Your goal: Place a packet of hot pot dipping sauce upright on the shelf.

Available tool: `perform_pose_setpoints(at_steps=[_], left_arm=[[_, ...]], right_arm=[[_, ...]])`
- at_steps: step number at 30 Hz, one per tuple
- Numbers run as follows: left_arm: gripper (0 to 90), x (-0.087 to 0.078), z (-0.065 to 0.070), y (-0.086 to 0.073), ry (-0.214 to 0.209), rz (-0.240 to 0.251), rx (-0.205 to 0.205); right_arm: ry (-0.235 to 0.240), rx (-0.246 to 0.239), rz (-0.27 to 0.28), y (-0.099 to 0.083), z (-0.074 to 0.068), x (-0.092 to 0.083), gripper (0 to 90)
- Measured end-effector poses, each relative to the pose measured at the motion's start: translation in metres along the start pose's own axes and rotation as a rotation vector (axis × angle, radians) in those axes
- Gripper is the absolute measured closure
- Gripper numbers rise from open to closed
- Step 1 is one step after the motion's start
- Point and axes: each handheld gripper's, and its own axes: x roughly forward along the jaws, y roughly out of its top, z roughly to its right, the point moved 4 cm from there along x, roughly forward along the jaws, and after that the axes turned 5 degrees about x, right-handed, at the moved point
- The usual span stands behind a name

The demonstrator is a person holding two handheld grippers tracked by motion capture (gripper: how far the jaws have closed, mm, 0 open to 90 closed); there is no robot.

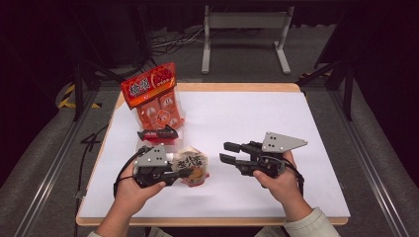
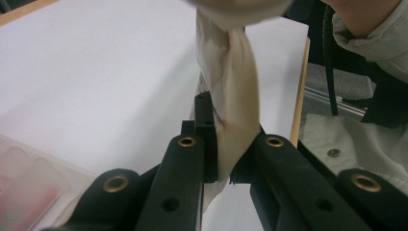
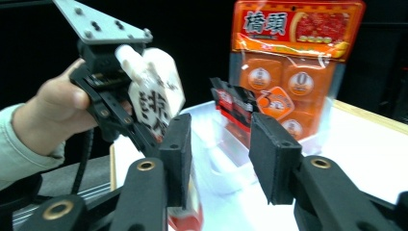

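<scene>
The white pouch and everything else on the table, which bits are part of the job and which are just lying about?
In the job: white pouch; left gripper, shut on it; right gripper, open beside it.
Lying about: orange packet; clear tray; small black packet.

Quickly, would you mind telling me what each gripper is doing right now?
Left gripper: closed on the white snack pouch.
Right gripper: open, holding nothing.
</scene>
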Motion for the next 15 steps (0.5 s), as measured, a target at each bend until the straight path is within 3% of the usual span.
perform_pose_setpoints(at_steps=[15], left_arm=[[85.2,-0.027,-0.014,0.007,0.026,0.008,0.019]], right_arm=[[-0.170,-0.040,-0.065,-0.009,0.018,-0.031,44.8]])
